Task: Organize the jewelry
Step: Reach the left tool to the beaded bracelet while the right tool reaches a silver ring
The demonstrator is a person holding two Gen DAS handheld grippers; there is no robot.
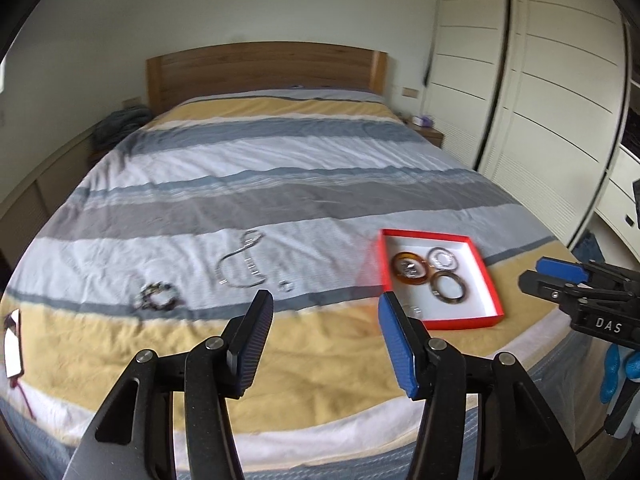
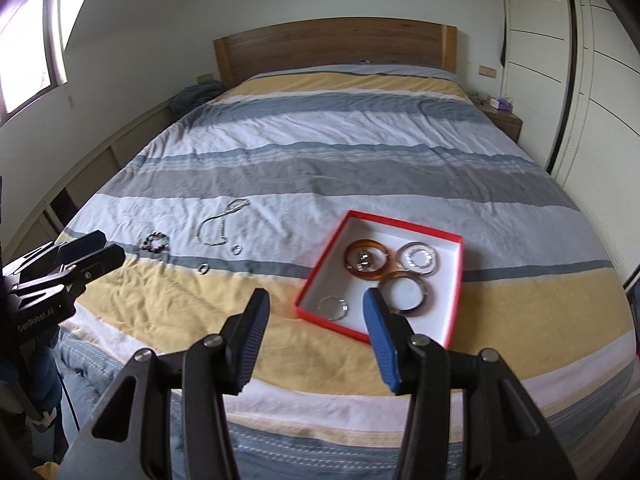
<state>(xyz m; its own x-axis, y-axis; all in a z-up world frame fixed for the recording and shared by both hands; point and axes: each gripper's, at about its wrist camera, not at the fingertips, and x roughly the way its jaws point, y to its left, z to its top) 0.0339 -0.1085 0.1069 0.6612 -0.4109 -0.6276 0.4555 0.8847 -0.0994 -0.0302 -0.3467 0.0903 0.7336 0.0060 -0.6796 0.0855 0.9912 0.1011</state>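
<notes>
Left tongs: spread wide, holding nothing, above the bed's yellow stripe.
Beaded bracelet: far left on the cover.
Silver necklace: beside it, with a ring nearby.
Red tray: rightward, holding an amber bangle, clear bangle, dark bangle.
Right tongs: spread wide, empty, before the tray.

Striped duvet filling the frame's middle, wooden headboard at top centre, window upper left, white wardrobe along the right edge, nightstand with tissue box upper right
</notes>
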